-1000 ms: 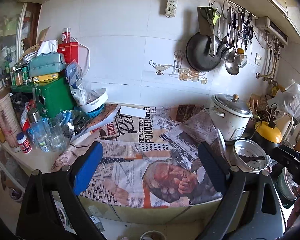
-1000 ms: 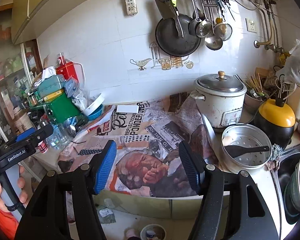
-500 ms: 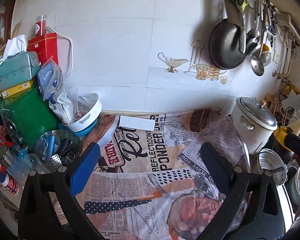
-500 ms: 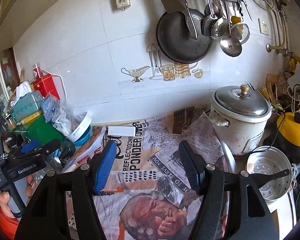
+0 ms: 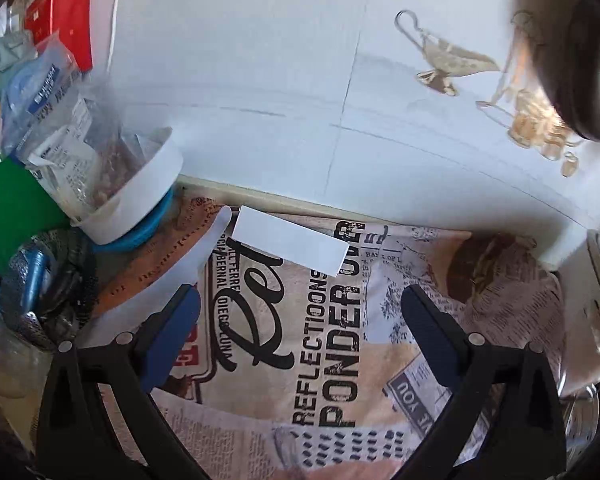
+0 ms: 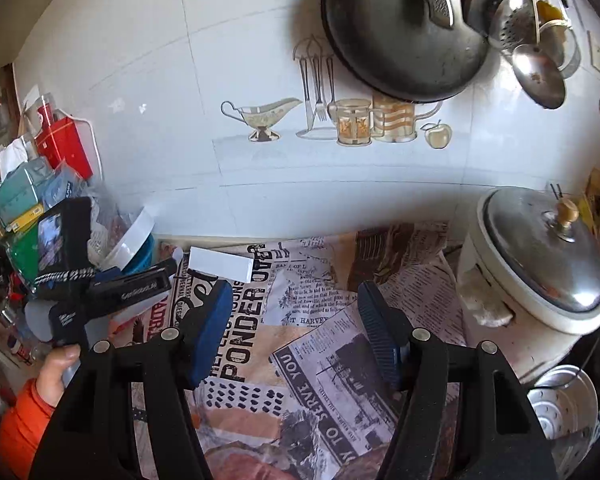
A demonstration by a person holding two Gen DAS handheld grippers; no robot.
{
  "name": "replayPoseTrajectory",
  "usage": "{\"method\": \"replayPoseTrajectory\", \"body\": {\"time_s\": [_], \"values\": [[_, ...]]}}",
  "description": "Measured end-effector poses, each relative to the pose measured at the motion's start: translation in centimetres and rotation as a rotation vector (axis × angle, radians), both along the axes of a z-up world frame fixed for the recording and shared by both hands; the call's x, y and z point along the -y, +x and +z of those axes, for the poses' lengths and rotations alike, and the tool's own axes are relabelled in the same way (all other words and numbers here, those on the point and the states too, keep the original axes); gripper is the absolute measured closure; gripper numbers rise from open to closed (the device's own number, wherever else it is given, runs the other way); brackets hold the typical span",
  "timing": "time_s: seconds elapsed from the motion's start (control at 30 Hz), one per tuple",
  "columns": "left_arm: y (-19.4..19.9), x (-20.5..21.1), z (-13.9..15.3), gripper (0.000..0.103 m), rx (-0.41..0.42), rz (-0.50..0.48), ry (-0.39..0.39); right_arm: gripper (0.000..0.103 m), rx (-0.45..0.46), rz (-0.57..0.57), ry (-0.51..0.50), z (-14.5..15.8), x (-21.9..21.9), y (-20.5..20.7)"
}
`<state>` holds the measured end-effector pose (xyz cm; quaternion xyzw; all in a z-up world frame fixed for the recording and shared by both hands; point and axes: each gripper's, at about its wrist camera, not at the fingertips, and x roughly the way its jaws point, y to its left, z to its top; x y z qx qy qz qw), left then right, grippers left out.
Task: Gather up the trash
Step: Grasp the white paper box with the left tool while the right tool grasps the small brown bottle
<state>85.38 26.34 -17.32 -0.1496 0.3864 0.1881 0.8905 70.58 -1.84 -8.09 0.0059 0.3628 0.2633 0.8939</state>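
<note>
Both grippers had closed in on white card (image 5: 290, 246). Left gripper (image 5: 300, 340) gaped wide, empty; right gripper (image 6: 296, 332) part-open, empty. Risk: flat card sliding on newspaper (image 5: 380, 360), pads snagging paper.

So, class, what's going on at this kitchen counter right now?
A person holds a gripper in each hand over a newspaper-covered counter. The left gripper is open and empty, pointed toward a white box lying near the wall. The right gripper is also open and empty. Nothing has been picked up yet.
</note>
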Motion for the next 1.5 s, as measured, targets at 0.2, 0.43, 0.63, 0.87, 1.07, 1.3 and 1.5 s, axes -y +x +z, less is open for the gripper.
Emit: {"method": "replayPoseTrajectory", "body": {"time_s": [0.2, 0.43, 0.63, 0.87, 1.07, 1.3, 1.5], "values": [[9.6, -1.6, -6.8, 0.002, -0.107, 0.149, -0.113, 0.042, -0.062, 0.068, -0.059, -4.7, 0.1, 5.0], [13.7, -3.7, -11.6, 0.002, -0.131, 0.329, -0.144, 0.042, -0.167, 0.115, -0.068, -9.5, 0.1, 8.1], [14.8, -4.4, -14.6, 0.012, -0.193, 0.337, -0.126, 0.042, -0.213, 0.114, -0.048, -11.0, -0.4, 10.2], [10.7, -4.7, -15.8, 0.032, -0.221, 0.283, -0.15, 0.042, -0.228, 0.148, -0.062, -13.2, -3.3, 11.6], [6.0, -4.6, -16.3, 0.048, -0.221, 0.18, -0.044, 0.042, -0.24, 0.24, -0.06, -15.7, -7.5, 12.5], [0.4, -5.4, -16.0, 0.053, -0.223, 0.087, -0.004, 0.042, -0.298, 0.407, -0.038, -18.5, -14.2, 14.4], [-5.9, -6.5, -13.7, 0.053, -0.172, 0.09, -0.008, 0.042, -0.258, 0.496, -0.105, -20.3, -20.7, 15.6]]}}
